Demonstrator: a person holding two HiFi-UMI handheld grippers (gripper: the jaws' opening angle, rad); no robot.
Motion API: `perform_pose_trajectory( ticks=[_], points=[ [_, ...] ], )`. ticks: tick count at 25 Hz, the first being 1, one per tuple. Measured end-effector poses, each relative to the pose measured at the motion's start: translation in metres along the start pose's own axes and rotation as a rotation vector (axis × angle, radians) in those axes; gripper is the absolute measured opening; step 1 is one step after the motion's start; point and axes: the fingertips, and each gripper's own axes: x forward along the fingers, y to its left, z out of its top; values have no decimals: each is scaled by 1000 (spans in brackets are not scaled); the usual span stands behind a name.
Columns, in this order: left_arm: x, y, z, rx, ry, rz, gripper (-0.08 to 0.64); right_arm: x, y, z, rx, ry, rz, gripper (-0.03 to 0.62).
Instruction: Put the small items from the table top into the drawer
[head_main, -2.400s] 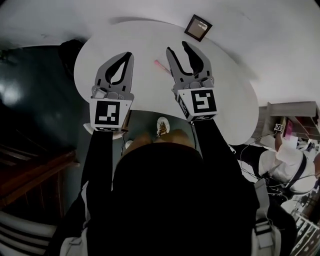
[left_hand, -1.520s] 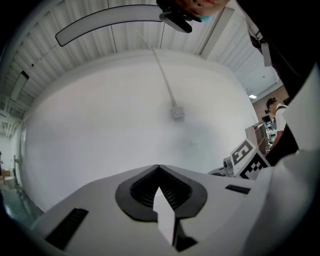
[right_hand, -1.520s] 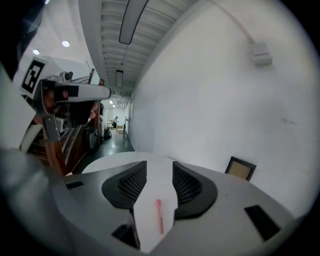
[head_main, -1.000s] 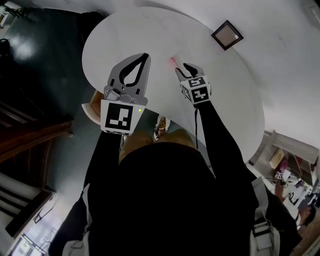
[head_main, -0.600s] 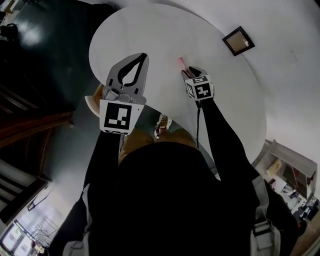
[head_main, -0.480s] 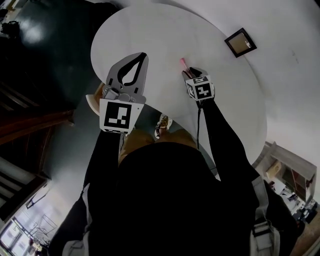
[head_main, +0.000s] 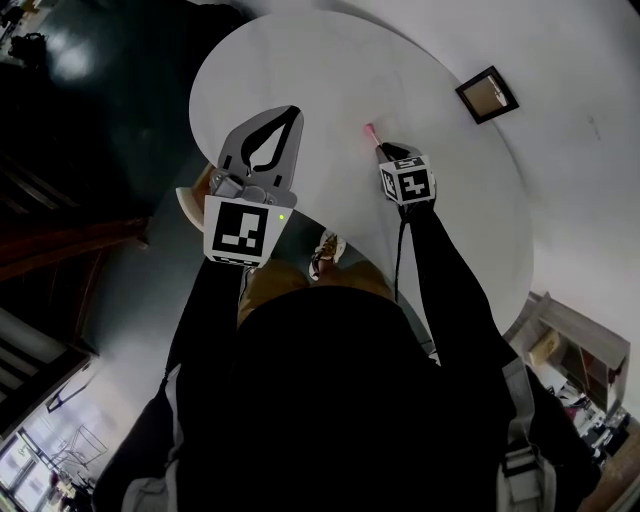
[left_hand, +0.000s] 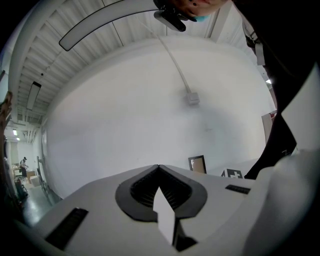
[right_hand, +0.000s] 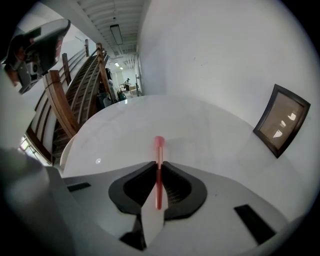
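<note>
Head view: both arms in black sleeves were stretched forward over the white round table (head_main: 300, 60). The left gripper (head_main: 292, 113) was held about level above the table's near rim, jaw tips together. The right gripper (head_main: 384, 151) was tipped steeply down onto the table top, marker cube up, and the pink pen (head_main: 370, 131) stuck out past its tips toward the table middle. A dark framed panel (head_main: 488, 94) sat beyond the table's far edge, and a shoe (head_main: 325, 250) showed below the near rim. Left gripper view: the left gripper (left_hand: 159, 166) had its jaws shut tip to tip with nothing between them. It faced a white wall with a cable (left_hand: 175, 62) running down it, which the head view did not show, plus the framed panel (left_hand: 197, 163) and a black sleeve at right. Right gripper view: the right gripper (right_hand: 159, 164) had just been closing its jaws. They stood narrow, pads pinching the pink pen (right_hand: 159, 147) lengthwise, with its capped end poking out over the table (right_hand: 125, 130). I could not tell whether the pen was off the surface. Only this view showed a wooden stair rail (right_hand: 67, 100) at left, and the framed panel (right_hand: 282, 120) leaned on the wall at right.
</note>
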Motion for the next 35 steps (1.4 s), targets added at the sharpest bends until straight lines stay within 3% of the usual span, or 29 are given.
perform_pose_trajectory(
  ticks=[5,13,18,23,31,35],
  points=[
    [3,3,1,4,-8,2,15,-20,-3,26,9,-101,-28,63],
    [16,4,15,4,-48,-13,15,-85,-4,91,16,-352,-106,63],
    [27,-5,29,7,-85,-47,15,-133,-1,119,86,-502,-123,63],
    [38,-18,38,11,-104,-86,15,-189,-8,143,91,-650,-215,63],
    [52,-36,48,9,-123,-135,15,-253,-11,159,115,-817,-335,63],
    [55,-36,51,5,-127,-135,15,-247,-7,150,121,-792,-332,63]
  ],
)
